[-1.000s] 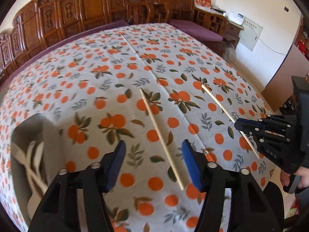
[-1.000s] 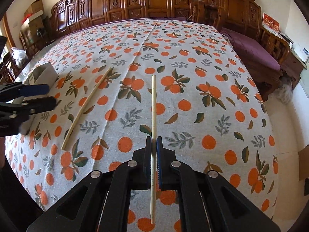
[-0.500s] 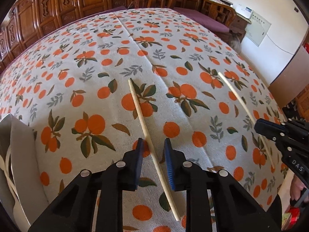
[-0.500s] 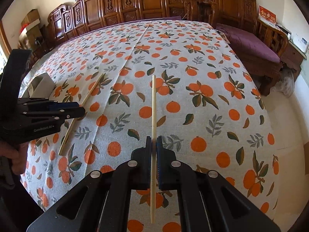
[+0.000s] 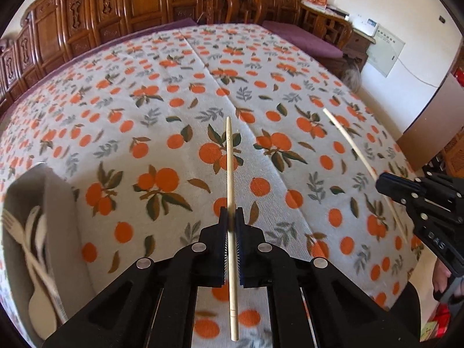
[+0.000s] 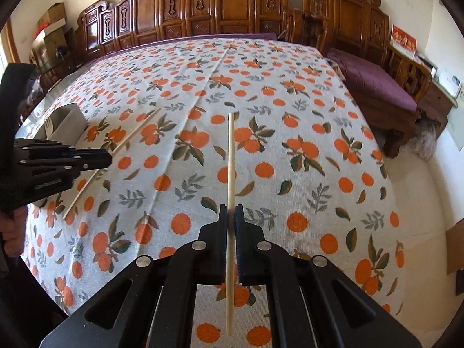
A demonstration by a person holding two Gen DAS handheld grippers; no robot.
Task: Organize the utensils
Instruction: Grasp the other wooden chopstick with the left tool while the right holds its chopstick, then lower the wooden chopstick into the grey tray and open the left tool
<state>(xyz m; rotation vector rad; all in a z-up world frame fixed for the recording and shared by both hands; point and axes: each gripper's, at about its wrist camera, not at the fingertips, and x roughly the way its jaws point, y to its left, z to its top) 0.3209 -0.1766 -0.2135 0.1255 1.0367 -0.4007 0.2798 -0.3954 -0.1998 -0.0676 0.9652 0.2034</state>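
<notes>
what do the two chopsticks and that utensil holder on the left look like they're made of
Chopsticks: probably bamboo or light wood, pale tan, matte, unpainted. Utensil holder: looks like brushed metal, grey with a soft sheen, though blur leaves it uncertain.

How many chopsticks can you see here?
2. One chopstick is pinched in the left gripper; the other chopstick is pinched in the right gripper. More could be hidden in the grey utensil holder on the left.
</notes>
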